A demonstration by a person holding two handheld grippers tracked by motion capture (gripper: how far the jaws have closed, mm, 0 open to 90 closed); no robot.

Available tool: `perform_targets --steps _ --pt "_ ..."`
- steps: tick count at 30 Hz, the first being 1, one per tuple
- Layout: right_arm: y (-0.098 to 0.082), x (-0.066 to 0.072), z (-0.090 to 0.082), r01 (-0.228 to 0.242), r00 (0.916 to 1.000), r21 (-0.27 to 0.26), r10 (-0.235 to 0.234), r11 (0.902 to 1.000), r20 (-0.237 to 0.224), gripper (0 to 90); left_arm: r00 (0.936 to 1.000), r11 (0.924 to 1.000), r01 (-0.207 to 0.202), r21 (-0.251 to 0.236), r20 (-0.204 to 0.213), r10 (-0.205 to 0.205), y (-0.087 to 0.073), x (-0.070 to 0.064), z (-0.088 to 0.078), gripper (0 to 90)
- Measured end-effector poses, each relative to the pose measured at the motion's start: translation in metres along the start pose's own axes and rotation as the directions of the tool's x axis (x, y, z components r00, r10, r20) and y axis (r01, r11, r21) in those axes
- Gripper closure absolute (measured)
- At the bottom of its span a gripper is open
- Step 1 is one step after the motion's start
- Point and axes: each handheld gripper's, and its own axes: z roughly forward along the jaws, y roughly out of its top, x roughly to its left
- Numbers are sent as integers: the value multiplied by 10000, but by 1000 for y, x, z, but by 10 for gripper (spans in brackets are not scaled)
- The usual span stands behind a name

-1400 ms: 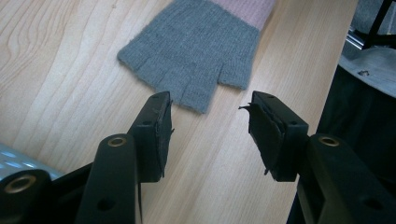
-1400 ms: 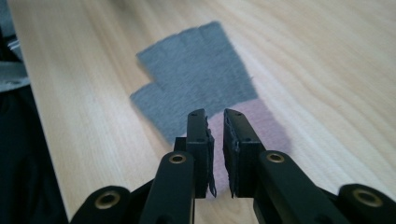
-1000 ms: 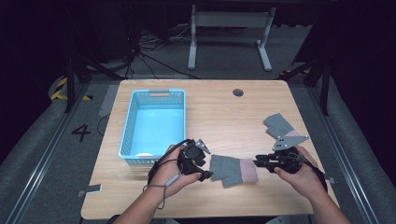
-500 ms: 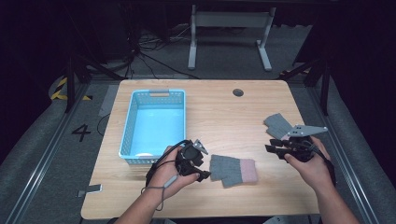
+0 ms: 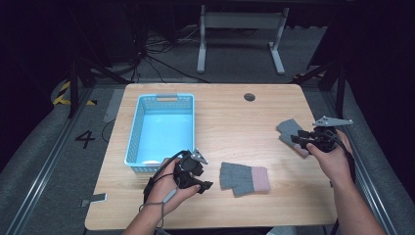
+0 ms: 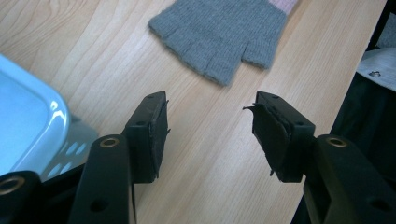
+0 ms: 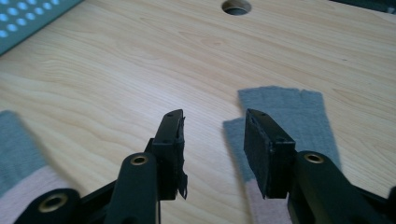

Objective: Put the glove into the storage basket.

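Basket [image 5: 161, 128]: empty. Near glove [image 5: 243, 178] and far glove [image 5: 289, 131]: both on surface, unpicked. Left gripper [image 5: 201, 186], right gripper [image 5: 296, 139]: fingers just opened, holding nothing.

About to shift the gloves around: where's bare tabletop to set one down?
Bare wood lies between the blue basket and the far glove, back to the cable hole. The front edge is crowded: left gripper, near glove. The right gripper hangs over the far glove.
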Motion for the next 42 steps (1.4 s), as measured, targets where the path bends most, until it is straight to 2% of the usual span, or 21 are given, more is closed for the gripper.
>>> perform_targets --steps 4,11,16,19,23,26,29,30,32,37,38,42 --pt "1 -14 14 -285 9989 187 278 9994 365 544 9998 9999 162 -45 -125 -162 -8 2 -3 456" --pt "-1 -28 37 -443 9963 620 395 9971 758 498 9989 9992 392 -107 -268 -395 -15 4 -7 455" --pt "-5 -36 51 -517 9946 906 431 9945 942 479 9981 9986 509 -139 -333 -514 -19 3 -8 453" --pt "-8 -41 57 -645 9953 933 573 9936 775 471 9981 9987 502 -122 -362 -506 -19 3 -8 450" --pt "-11 -44 61 -522 9937 1145 403 9921 1044 466 9982 9987 486 -133 -354 -491 -19 3 -8 450" --pt "-17 -48 67 -486 9909 1660 266 9849 1322 454 9982 9988 493 -56 -352 -494 -19 3 -8 446" --pt "-19 -49 71 -380 9891 1844 107 9821 1469 447 9981 9987 512 -54 -343 -513 -19 2 -8 446" --pt "-20 -48 72 -526 9895 1894 256 9805 1420 463 9981 9987 510 -57 -346 -512 -19 2 -7 446" --pt "-20 -47 72 -536 9897 1906 268 9802 1405 475 9983 9988 482 -35 -333 -483 -18 2 -7 446" --pt "-23 -48 71 -652 9912 1672 445 9838 1244 612 9986 9991 423 23 -312 -422 -17 1 -5 446" --pt "-23 -48 71 -652 9912 1672 445 9838 1244 612 9986 9991 423 23 -312 -422 -17 1 -5 446" --pt "-22 -46 70 -502 9913 1795 272 9825 1285 778 9987 9992 403 14 -328 -403 -17 0 -5 446"
